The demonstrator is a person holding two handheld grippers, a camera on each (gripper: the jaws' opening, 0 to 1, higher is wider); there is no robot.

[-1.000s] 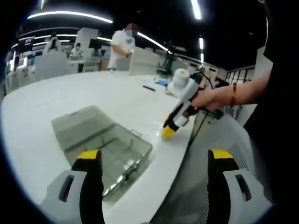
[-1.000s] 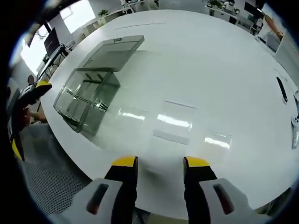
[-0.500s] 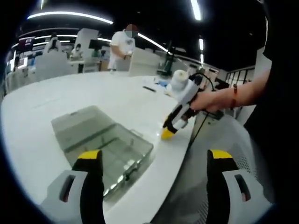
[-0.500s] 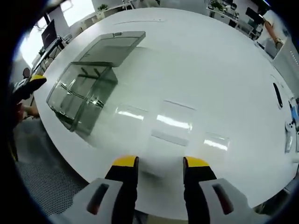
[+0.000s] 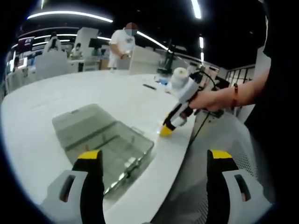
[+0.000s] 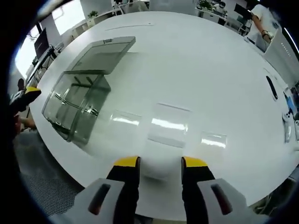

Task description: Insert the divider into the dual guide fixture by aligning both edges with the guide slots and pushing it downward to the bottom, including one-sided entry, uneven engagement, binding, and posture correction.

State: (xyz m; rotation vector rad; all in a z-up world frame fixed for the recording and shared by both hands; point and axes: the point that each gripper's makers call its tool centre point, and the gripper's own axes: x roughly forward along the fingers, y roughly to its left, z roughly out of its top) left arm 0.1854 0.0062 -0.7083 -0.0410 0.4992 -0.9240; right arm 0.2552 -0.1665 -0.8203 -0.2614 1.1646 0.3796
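Both my claws spread, holding nothing, above the white table (image 6: 201,70).
Right gripper (image 6: 160,163) hovers just before the flat clear divider (image 6: 169,125); left gripper (image 5: 154,156) wide. Clear fixture box (image 6: 74,105), lid (image 6: 100,55) open, thin partitions inside, sits at table edge.

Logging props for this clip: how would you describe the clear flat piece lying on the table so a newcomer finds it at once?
Start at the big white table. Near its front edge, just ahead of the right gripper, lies a flat transparent sheet. Unlike the smoky open-lidded box at the table's left edge, it is thin, colourless and hard to spot apart from its reflections.
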